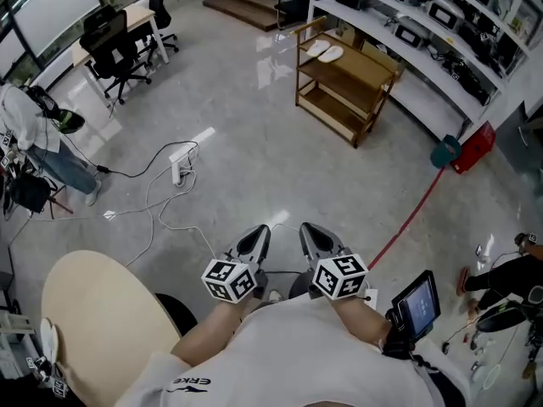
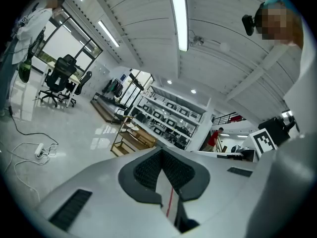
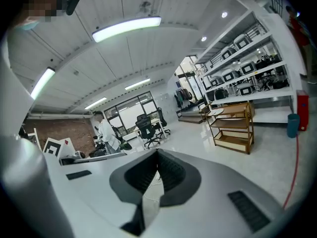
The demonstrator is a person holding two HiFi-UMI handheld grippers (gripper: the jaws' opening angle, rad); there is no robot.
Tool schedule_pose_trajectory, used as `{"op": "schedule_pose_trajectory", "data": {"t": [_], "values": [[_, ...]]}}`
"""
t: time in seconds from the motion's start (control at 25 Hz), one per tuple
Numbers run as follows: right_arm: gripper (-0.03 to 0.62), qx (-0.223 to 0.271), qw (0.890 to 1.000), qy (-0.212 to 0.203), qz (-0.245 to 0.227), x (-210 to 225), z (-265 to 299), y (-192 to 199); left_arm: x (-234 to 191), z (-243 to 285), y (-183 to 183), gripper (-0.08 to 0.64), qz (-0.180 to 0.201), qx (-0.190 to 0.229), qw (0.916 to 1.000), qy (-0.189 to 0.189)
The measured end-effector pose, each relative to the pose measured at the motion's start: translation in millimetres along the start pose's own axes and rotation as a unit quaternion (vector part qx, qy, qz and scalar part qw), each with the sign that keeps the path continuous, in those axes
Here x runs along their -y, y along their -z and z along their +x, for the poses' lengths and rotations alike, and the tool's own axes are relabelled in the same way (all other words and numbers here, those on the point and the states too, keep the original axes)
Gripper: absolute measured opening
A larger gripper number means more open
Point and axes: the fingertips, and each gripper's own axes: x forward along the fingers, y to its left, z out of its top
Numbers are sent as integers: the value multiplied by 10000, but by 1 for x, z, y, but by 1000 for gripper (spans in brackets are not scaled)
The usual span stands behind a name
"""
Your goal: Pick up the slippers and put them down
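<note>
Entry: slippers (image 1: 323, 51), one pale pair, side by side on the top board of the wooden shelf (image 1: 363, 64). Location: across the open floor, ahead and to the right of both grippers, well apart from them; nothing of the pair is within reach. Long axis: each slipper appears to run slantwise across the board, parallel to its mate; toe and heel ends are too small to tell apart. Left gripper (image 1: 259, 236): held close in front of the body and pointed ahead. In its own view the shelf (image 2: 130, 139) shows up and to the left of the jaw tips. Jaws pressed together, with only a thin sliver of floor showing below the tips and nothing between them. Right gripper (image 1: 309, 234): just beside the left at like height. In its own view the shelf (image 3: 233, 128) stands up and to the right of the tips, with the pale slippers (image 3: 215, 111) on top. Jaws likewise together and empty. Nearer hand: judged the right by a small margin, since the shelf lies to that side. Intervening: a white cable and power strip (image 1: 181, 170) on the floor to the left, and a red line (image 1: 413, 217) on the floor to the right; the straight path between looks free. Status: pick-up not yet begun. Approach is needed first, then opening the jaws before closing across a slipper's narrow width.
</note>
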Motion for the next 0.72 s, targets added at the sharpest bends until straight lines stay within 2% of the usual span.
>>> {"op": "schedule_pose_trajectory", "data": {"t": [0.4,0.72], "values": [[-3,38,9999,-59,110,27,60,-18,-36,49,-20,3,80,-79,9999,-38],[-3,199,9996,-129,157,81,136,-74,-76,143,-62,3,217,-168,9996,-31]]}}
